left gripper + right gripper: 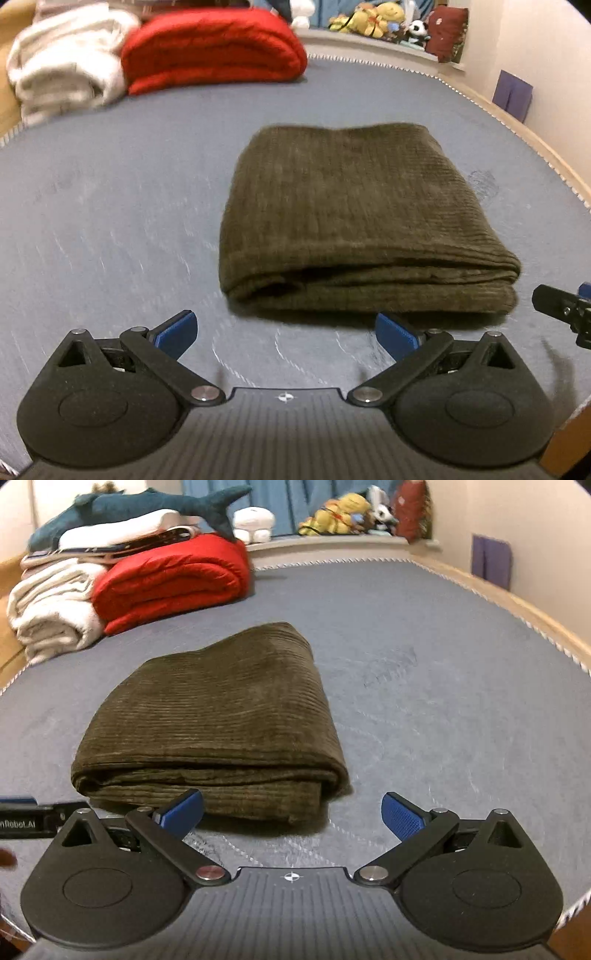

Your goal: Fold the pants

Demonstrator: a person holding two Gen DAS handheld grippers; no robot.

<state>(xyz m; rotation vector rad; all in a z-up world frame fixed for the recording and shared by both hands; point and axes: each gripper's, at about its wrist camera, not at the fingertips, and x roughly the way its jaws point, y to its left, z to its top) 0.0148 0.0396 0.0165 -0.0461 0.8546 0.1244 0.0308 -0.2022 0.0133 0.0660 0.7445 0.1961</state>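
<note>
Dark olive corduroy pants (354, 221) lie folded into a thick rectangle on the grey-blue mattress (110, 229), layered edges toward me. My left gripper (286, 336) is open just short of the near edge, blue pads wide apart, nothing between them. In the right wrist view the same pants (214, 720) sit left of centre. My right gripper (291, 812) is open too, its left pad in front of the fold's near edge, not pressing it. The right gripper's tip (565, 306) shows at the left view's right edge; the left gripper's body (33, 819) shows at the right view's left edge.
A folded red blanket (210, 48) and white towels (62, 70) are stacked at the far left of the bed, with a plush shark (140, 509) on top. Soft toys (380, 18) line a ledge behind. The mattress's piped edge (517, 129) and a wall run along the right.
</note>
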